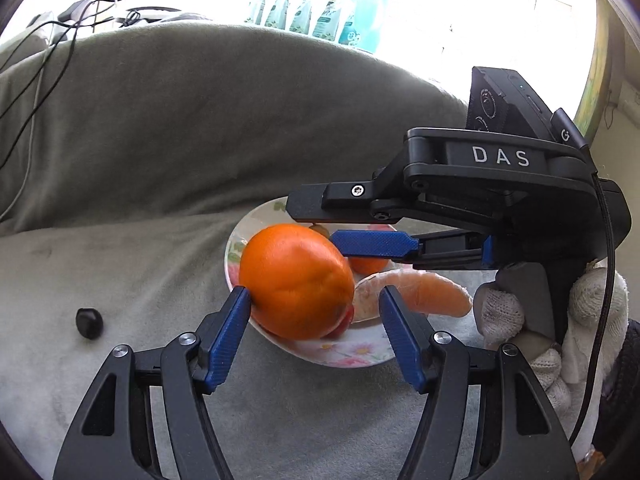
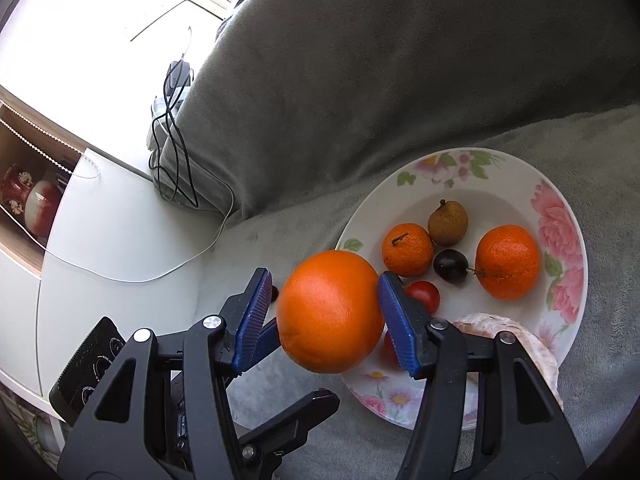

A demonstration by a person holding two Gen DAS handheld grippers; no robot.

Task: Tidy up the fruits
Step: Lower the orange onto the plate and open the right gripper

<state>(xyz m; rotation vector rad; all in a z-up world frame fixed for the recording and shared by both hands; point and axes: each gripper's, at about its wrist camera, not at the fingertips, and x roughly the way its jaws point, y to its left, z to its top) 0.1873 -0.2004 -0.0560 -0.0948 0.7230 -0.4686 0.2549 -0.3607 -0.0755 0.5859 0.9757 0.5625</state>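
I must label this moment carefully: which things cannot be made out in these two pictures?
- Left wrist view: the orange and right gripper hide most fruit on the plate.
- Right wrist view: its finger covers the pale peeled fruit.
- Left wrist view: the dark lump on the blanket is too small to name.
- Which jaws carry the orange: unclear.

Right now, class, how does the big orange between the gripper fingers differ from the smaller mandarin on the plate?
The big orange sits between the right gripper's fingers, over the plate rim; the smaller mandarin lies in the plate. The mandarin shows a twig stem; the orange shows none. The orange's skin looks smoother than the mandarin's. Both are round and orange.
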